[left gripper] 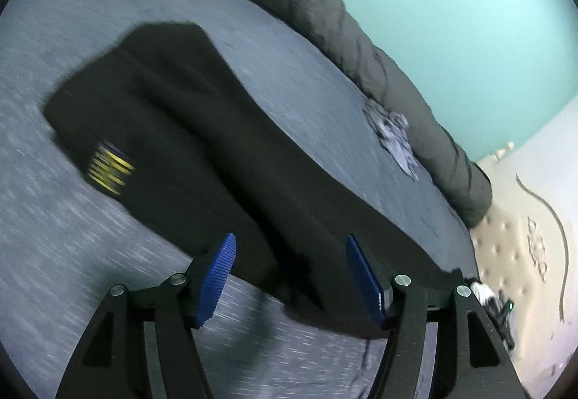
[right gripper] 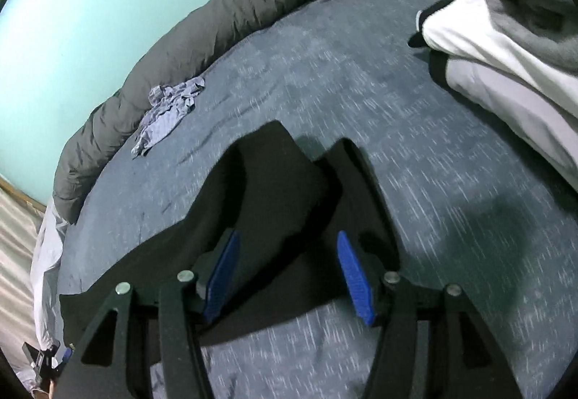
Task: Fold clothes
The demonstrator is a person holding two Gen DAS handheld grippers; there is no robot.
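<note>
We've got the black trousers (left gripper: 188, 131) lying flat on the grey bedspread (left gripper: 72, 236), long axis running away from our left gripper (left gripper: 289, 276), leg ends under our right gripper (right gripper: 287, 272), both grippers spread wide, holding nothing.

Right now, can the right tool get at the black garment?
Probably yes: the right tool is open, the black garment lies directly between and ahead of its fingers, with nothing in between.

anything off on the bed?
Mostly tidy. One crumpled blue-grey cloth lies bunched at the bed's far edge against the rolled grey duvet, unfolded. The black garment lies flat; both grippers open above it.
</note>
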